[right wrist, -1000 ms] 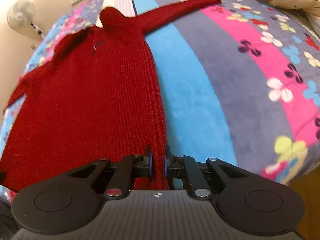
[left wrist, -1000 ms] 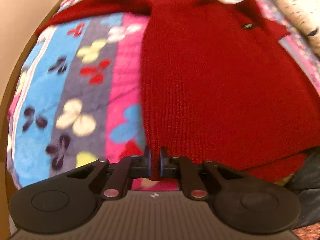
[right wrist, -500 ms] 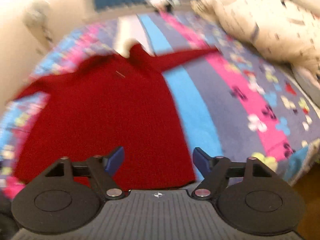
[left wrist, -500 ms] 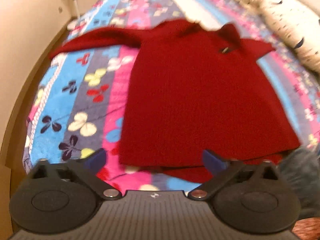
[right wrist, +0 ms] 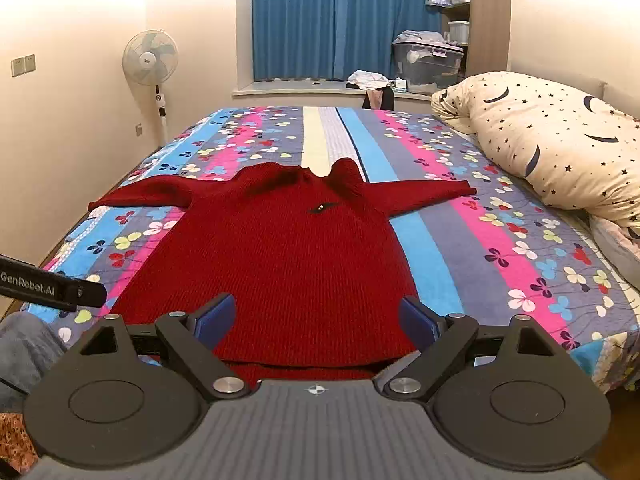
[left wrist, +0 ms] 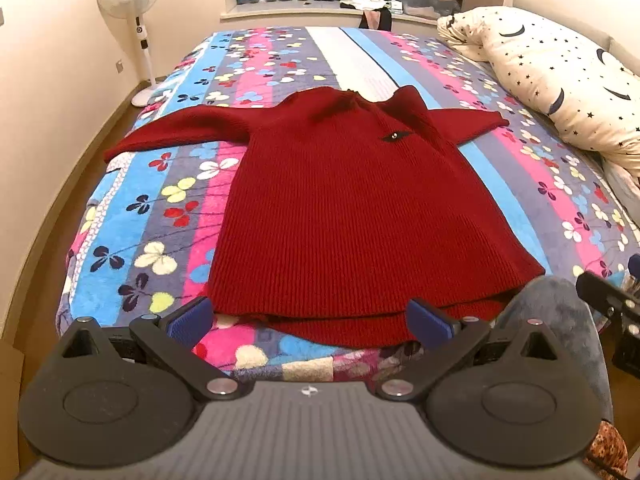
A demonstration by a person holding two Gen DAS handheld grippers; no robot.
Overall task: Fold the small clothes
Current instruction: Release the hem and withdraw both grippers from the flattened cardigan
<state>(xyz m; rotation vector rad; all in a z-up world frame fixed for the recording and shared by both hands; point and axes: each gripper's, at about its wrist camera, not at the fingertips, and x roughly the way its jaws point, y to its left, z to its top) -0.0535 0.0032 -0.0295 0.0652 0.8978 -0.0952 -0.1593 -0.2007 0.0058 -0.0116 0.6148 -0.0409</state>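
Bedroom light falls warm on the patterned blanket as we look along our two claws from the foot edge of the bed. Our left gripper (left wrist: 310,318) has its blue pads spread as wide as they go, with nothing between them; a second ago those pads were pinched on the hem of the red sweater (left wrist: 352,216). Our right gripper (right wrist: 316,320) has likewise let go of the hem, its jaws have just been opening further, and it holds nothing. Both now hang back above the near edge, clear of the cloth. We take this to mean the spreading step is finished: the sweater lies flat and face up across the middle of the blanket (left wrist: 132,216), hem toward the foot edge, collar toward the far edge, sleeves stretched out toward the left and right edges. Folding proper has not begun, and a sleeve looks like the next thing to take. Farther out, a star-printed duvet (right wrist: 552,140) is heaped along the right edge, a standing fan (right wrist: 150,60) is by the left wall, and blue curtains (right wrist: 320,16) hang beyond the far edge.
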